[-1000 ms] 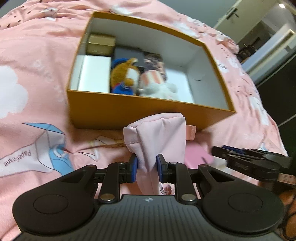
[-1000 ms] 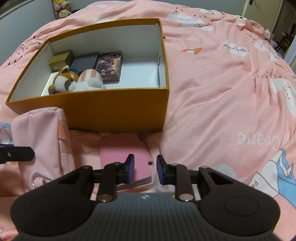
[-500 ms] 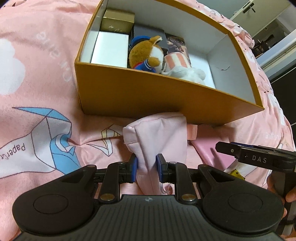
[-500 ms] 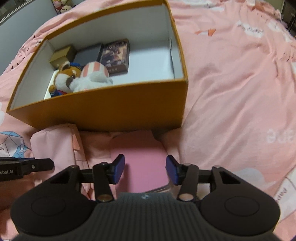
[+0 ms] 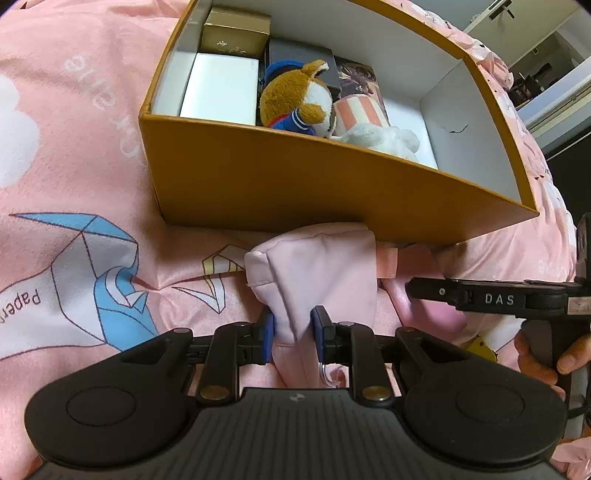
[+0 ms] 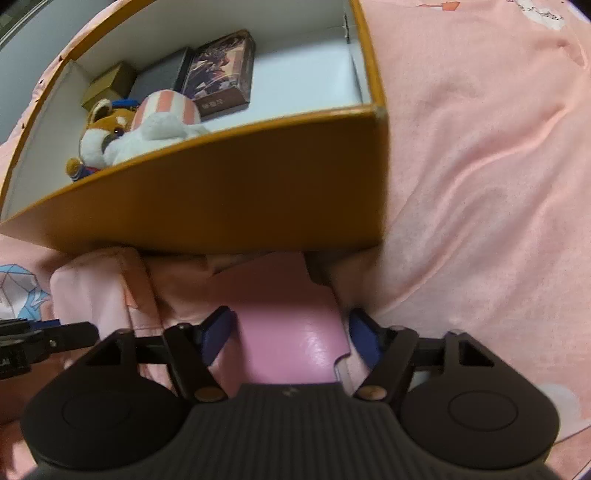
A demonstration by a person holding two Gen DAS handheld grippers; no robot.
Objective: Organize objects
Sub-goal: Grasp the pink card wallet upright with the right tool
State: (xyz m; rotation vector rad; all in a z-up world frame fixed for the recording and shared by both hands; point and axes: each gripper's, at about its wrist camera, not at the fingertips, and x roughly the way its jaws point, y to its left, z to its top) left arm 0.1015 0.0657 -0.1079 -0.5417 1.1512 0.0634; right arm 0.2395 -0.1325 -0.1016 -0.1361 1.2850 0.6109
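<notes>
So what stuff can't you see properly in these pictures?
- Pink wallet: its near end is hidden by the right gripper body in the right wrist view, and its far end is blurred under the orange box.
- Pink pouch: its lower end sits behind the left gripper.
- Dark flat box: the fox plush covers most of it.
- Box floor at the near wall: hidden in both views.

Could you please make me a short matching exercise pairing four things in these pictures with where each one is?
Things:
1. pink pouch
2. pink wallet
3. fox plush
4. gold box

Places:
A. between the open right gripper jaws, on the bedspread
B. far corner of the orange box
C. clamped in the left gripper
D. against the orange box's near wall, inside

Pairs: 1-C, 2-A, 3-D, 4-B
</notes>
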